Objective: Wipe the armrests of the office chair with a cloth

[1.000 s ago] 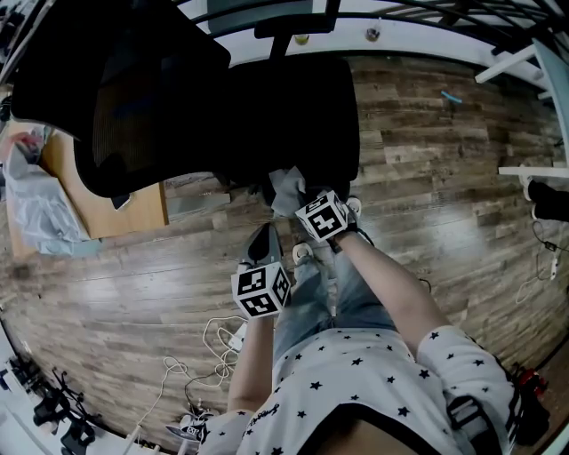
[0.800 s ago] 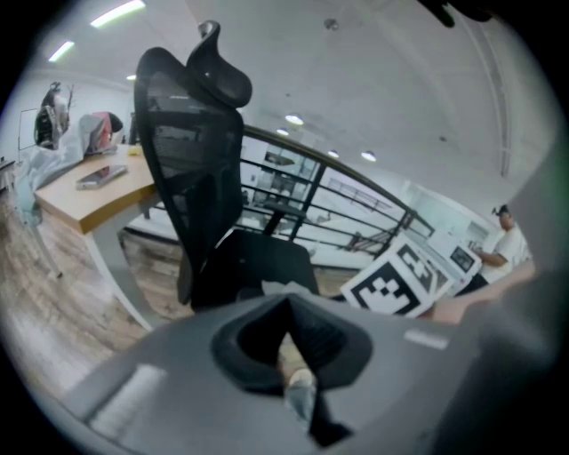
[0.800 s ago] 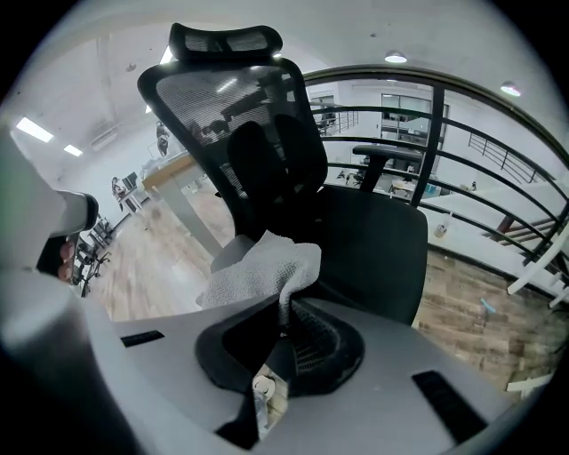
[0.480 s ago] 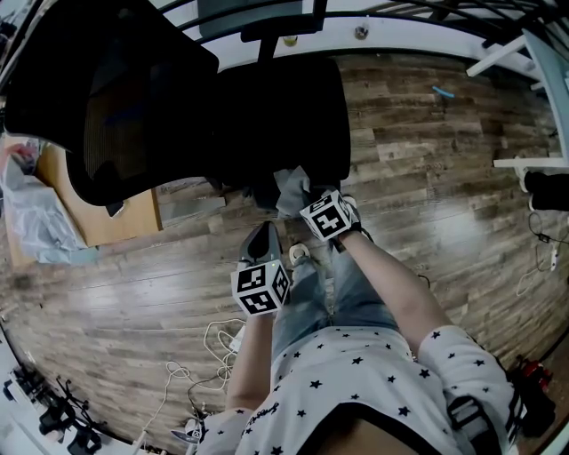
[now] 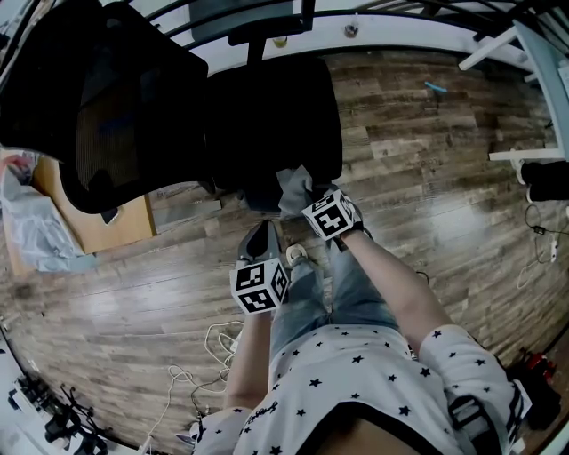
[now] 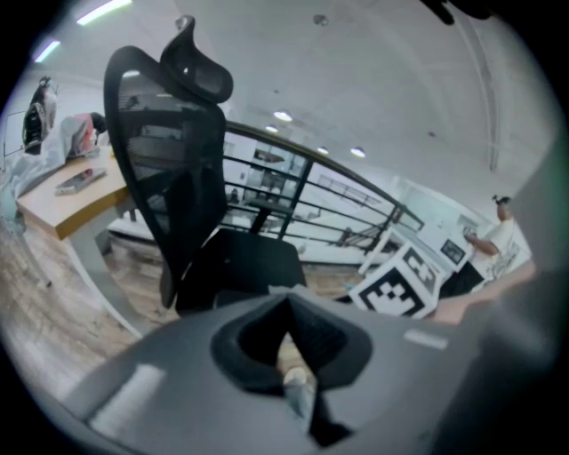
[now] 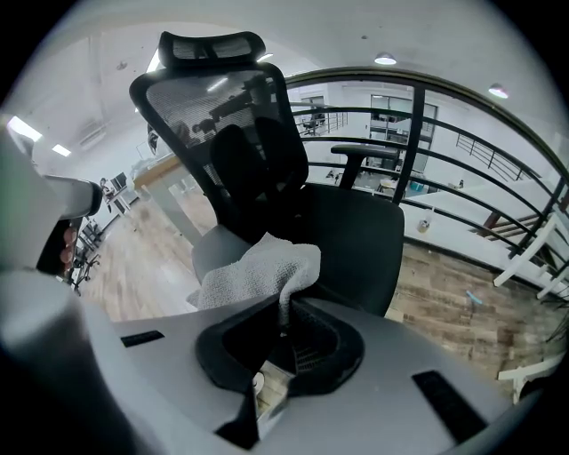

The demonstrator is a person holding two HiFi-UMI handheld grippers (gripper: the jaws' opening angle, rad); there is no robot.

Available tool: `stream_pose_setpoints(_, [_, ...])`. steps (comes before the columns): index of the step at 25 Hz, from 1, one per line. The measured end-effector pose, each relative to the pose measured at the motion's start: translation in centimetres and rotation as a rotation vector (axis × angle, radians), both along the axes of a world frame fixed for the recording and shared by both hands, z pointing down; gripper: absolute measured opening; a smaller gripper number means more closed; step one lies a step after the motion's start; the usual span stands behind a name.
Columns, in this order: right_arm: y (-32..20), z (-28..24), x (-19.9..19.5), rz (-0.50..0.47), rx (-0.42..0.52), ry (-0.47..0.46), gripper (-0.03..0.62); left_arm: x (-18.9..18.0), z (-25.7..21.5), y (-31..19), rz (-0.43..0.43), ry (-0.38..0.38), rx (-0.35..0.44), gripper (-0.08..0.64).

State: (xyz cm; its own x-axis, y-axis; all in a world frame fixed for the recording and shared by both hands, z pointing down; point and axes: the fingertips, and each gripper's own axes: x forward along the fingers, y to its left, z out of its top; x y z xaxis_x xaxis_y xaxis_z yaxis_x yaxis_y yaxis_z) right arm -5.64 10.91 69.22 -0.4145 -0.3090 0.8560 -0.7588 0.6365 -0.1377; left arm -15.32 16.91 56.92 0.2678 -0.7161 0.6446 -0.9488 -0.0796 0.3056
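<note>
The black office chair [image 5: 267, 115] stands in front of me, its mesh backrest [image 5: 98, 107] to the left. My right gripper [image 5: 298, 191] is at the seat's near edge, shut on a grey cloth [image 5: 292, 182]. In the right gripper view the cloth [image 7: 258, 271] bunches over the shut jaws of the right gripper [image 7: 283, 307], above a grey near armrest pad [image 7: 212, 247]; I cannot tell whether they touch. The far armrest [image 7: 364, 151] shows beyond the seat. My left gripper [image 5: 264, 235] hangs lower left of the right one; the left gripper [image 6: 286, 307] is shut and holds nothing.
A wooden desk [image 5: 116, 222] with a plastic bag [image 5: 36, 231] stands left of the chair. A curved railing [image 5: 400, 18] runs behind it. White cables [image 5: 213, 342] lie on the wood floor at lower left. White table legs [image 5: 524, 151] are at the right.
The chair has slid slightly up and left in the head view. Both grippers hold nearly the same places, the cloth still in the right one.
</note>
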Motion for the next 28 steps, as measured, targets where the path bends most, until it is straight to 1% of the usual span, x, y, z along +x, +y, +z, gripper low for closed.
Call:
stream_pose_setpoints(14, [0.0,-0.1,3.1,0.038,-0.007,0.016,0.028,2.2,-0.1,-0.9,0.045,0.01,0.001,0.005])
stream_pose_setpoints(28, [0.1,-0.1,5.5,0.077,-0.006,0.027,0.028,3.8,-0.1,-1.5,0.074,0.017,0.005,0.005])
